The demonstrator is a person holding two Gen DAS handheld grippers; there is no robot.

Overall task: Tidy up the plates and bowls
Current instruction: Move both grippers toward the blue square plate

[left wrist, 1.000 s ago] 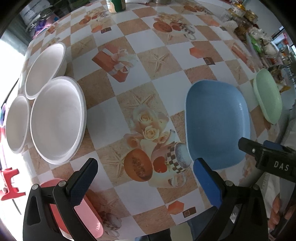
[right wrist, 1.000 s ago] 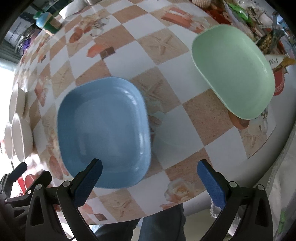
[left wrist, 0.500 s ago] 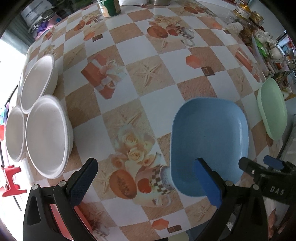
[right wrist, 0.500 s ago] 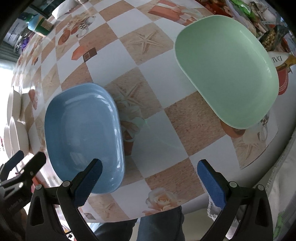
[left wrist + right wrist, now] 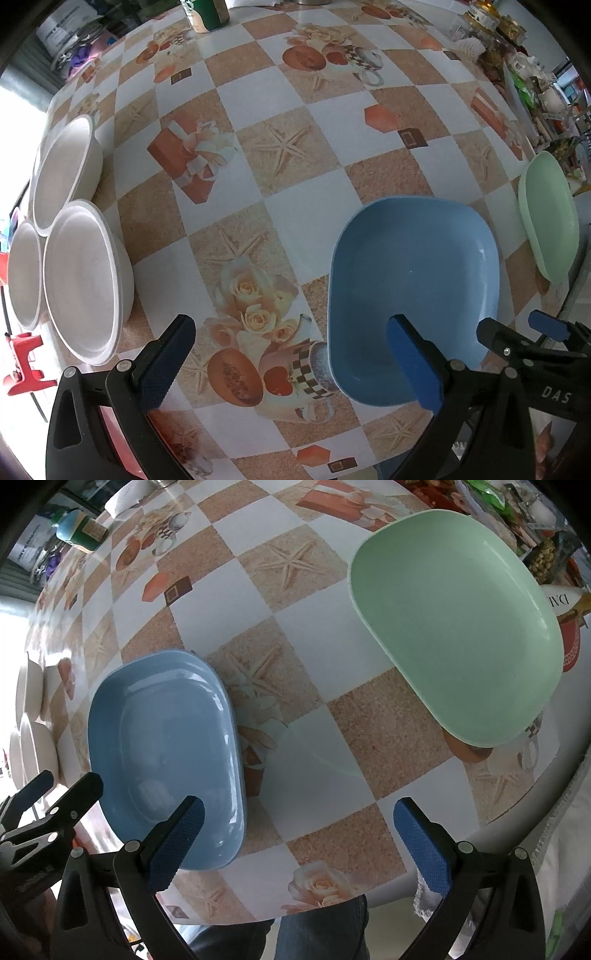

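Both tongs spread wide, empty: left gripper (image 5: 291,363), right gripper (image 5: 299,843). Glossy blue rounded-rectangular plastic plate (image 5: 162,753) near table edge; matching pale green plate (image 5: 458,627) far right. Likely light, stiff, slippery; pinch raised rim.

The left gripper (image 5: 293,363) has a black plastic frame with triangular cut-outs, small silver screws at the joints, and two fingers covered with dark blue textured pads (image 5: 413,363). The right gripper (image 5: 299,843) has the same black frame, the same silver screws and blue ribbed pads (image 5: 175,843), and in the left wrist view its body carries white letters "DAS". Under the table edge the person wears blue jeans (image 5: 317,936).
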